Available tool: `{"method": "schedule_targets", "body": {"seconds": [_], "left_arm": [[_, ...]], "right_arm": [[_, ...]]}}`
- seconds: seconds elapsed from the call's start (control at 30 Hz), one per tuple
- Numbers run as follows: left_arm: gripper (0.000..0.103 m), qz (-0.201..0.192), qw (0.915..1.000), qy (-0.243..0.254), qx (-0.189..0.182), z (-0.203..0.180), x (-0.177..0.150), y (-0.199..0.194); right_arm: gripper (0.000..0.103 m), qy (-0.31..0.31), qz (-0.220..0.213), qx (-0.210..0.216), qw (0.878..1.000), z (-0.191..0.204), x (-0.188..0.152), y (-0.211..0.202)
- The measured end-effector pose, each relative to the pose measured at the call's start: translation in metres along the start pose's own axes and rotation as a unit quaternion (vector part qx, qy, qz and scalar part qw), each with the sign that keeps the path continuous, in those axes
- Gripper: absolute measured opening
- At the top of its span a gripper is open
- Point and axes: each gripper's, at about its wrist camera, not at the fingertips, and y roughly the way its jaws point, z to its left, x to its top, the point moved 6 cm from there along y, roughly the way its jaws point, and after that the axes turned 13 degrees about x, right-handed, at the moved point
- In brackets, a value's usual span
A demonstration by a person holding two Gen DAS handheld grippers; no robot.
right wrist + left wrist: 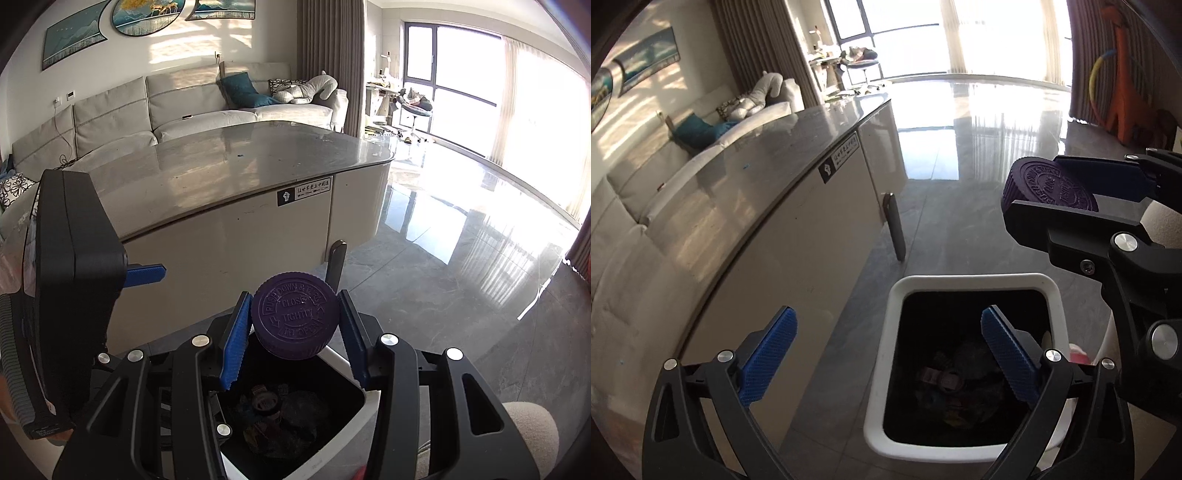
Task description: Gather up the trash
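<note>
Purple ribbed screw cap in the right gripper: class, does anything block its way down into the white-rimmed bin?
Nothing visible does. The purple ribbed screw cap hangs over the white-rimmed bin, whose mouth is uncovered; the left gripper stands aside, empty.

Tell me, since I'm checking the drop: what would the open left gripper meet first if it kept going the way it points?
Probably the white-rimmed trash bin: the left gripper points down into its dark opening, toward the trash already inside, though depth is unclear.

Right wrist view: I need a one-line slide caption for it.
Right gripper holds a purple child-proof cap above the open white trash bin, beside the grey-topped table.
</note>
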Motion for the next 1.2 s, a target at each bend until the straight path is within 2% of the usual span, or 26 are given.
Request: {"method": "schedule_targets", "body": {"seconds": [0.2, 0.4, 0.7, 0.73, 0.77, 0.8, 0.97, 1.2], "left_arm": [[0.098, 0.002, 1.0, -0.004, 0.005, 0.008, -0.002, -0.001], [0.098, 0.012, 0.998, -0.052, 0.033, 0.043, -0.004, 0.005], [0.098, 0.025, 0.9934, -0.088, 0.07, 0.077, -0.008, 0.009], [0.098, 0.025, 0.993, -0.088, 0.075, 0.079, -0.008, 0.009], [0.098, 0.025, 0.9925, -0.088, 0.081, 0.081, -0.008, 0.01], [0.098, 0.025, 0.9922, -0.088, 0.084, 0.084, -0.007, 0.01], [0.098, 0.031, 0.9901, -0.107, 0.085, 0.092, -0.007, 0.01], [0.098, 0.038, 0.986, -0.141, 0.08, 0.103, -0.006, 0.011]], "right_arm": [[0.048, -0.002, 0.002, 0.003, 1.0, 0.0, -0.002, -0.001], [0.048, 0.008, 0.008, 0.008, 1.0, 0.002, -0.009, 0.003], [0.048, 0.0, 0.056, 0.019, 0.998, 0.019, -0.031, 0.026], [0.057, -0.006, 0.062, 0.014, 0.998, 0.02, -0.033, 0.028], [0.093, -0.011, 0.074, 0.017, 0.997, 0.022, -0.035, 0.032], [0.097, -0.014, 0.082, 0.018, 0.996, 0.023, -0.036, 0.034], [0.099, -0.022, 0.095, 0.01, 0.995, 0.026, -0.042, 0.039], [0.099, -0.028, 0.056, 0.006, 0.998, 0.025, -0.027, 0.024]]}}
